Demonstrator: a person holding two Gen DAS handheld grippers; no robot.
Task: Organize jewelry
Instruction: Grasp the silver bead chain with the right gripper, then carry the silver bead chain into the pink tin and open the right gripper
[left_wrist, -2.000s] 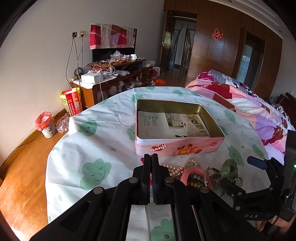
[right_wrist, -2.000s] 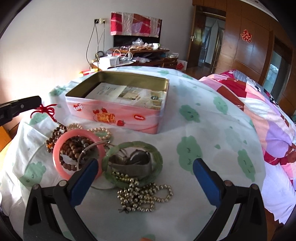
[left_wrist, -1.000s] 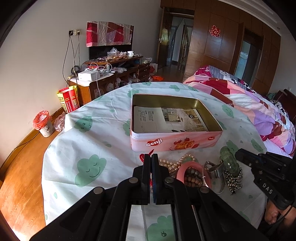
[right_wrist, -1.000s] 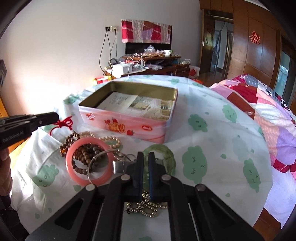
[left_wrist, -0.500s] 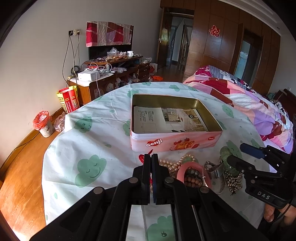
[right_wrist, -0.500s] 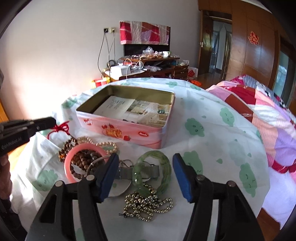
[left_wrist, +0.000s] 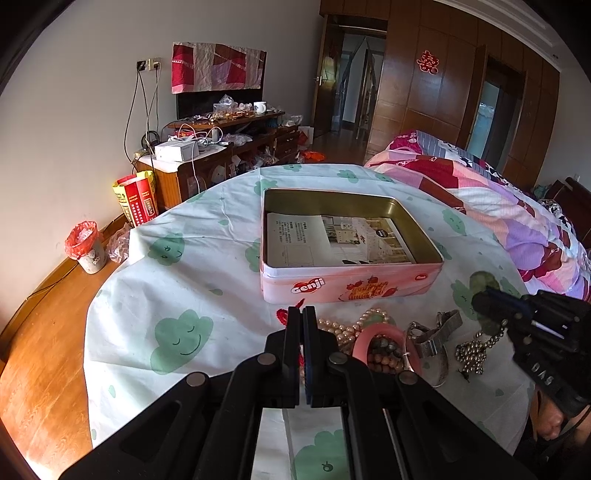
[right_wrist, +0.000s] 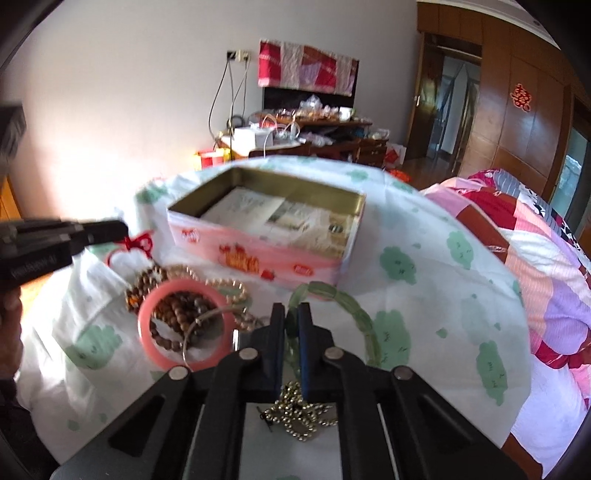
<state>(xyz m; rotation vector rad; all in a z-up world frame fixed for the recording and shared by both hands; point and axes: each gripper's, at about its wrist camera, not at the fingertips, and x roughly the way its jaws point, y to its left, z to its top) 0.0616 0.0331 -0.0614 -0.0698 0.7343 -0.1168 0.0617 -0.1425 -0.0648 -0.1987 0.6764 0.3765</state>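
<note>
One moment ago spread, the right tool (right_wrist: 291, 325) now pinches the green bangle (right_wrist: 354, 314) just before the tin (right_wrist: 258, 254); left tool (left_wrist: 302, 332) pressed together, so transfer can begin

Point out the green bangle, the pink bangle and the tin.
green bangle (right_wrist: 364, 323): right wrist view, on its right arc.
pink bangle (right_wrist: 147, 314): right wrist view, on its left rim.
tin (left_wrist: 347, 288): left wrist view, on its pink front wall.
</note>
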